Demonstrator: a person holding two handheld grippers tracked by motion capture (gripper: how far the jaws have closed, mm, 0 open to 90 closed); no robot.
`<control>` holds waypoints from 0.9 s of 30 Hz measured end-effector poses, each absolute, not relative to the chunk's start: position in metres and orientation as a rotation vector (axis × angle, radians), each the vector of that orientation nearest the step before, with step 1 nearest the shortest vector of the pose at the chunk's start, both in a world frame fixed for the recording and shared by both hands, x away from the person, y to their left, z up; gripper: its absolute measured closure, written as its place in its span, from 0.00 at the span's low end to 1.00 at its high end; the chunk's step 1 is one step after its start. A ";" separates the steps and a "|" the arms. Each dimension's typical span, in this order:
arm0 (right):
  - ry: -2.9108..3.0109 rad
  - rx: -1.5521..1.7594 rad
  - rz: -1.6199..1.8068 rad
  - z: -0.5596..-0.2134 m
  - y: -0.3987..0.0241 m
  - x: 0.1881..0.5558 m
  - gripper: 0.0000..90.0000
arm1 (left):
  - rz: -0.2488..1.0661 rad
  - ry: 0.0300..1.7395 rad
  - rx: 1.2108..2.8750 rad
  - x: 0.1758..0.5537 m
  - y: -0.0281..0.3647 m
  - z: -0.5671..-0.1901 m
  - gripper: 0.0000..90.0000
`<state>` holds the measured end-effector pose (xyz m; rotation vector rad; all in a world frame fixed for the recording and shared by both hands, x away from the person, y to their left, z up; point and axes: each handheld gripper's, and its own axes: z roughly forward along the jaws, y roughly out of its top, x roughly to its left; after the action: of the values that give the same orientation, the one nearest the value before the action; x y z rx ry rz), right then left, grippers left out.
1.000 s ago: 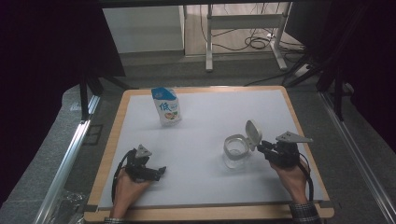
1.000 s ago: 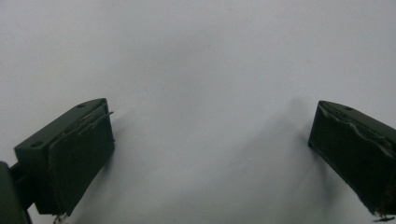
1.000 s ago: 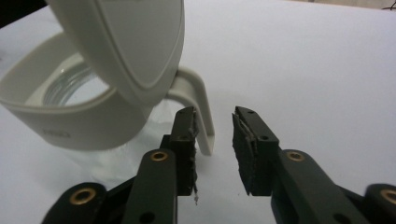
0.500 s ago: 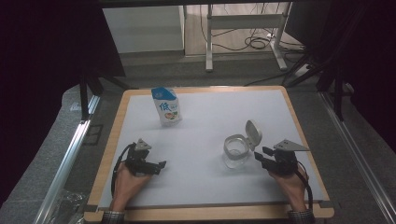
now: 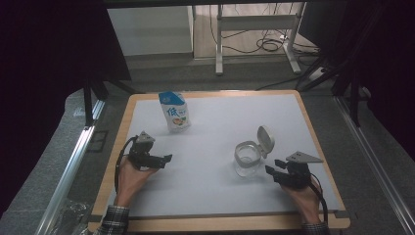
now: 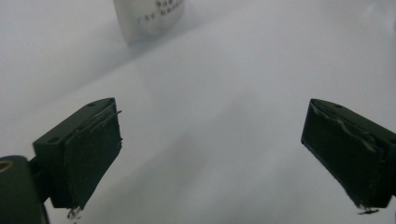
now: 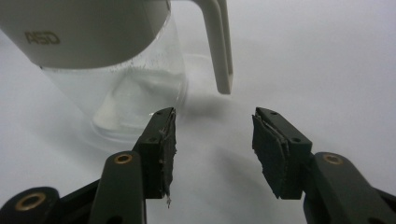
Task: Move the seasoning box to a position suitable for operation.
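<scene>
Right tongs had just been opening, jaws apart with nothing between, just beside clear jug and its handle. Left tongs gaped wide, empty, over white worktop; pouch stood well beyond

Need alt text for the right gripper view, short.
The right tool, its two black jaws apart with nothing between them, points at a clear glass jug with a cream plastic collar standing on a white table surface. The jug's cream handle hangs just above and beyond the gap between the jaws, untouched.
</scene>
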<state>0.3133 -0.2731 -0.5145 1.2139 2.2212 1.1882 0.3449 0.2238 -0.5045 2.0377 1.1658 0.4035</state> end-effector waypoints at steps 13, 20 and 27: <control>2.266 1.235 1.148 -0.524 -0.274 0.313 0.50 | 0.422 1.127 2.047 0.378 0.227 -0.481 0.10; 2.277 1.230 1.109 -0.528 -0.272 0.313 0.49 | 0.426 1.109 2.013 0.397 0.231 -0.473 0.14; 2.273 1.224 1.105 -0.530 -0.273 0.313 0.48 | 0.431 1.094 1.998 0.413 0.233 -0.464 0.20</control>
<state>0.3125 -0.2732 -0.5295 1.2244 2.2732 1.1051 0.4132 0.2328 -0.4643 1.9980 1.0944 0.4311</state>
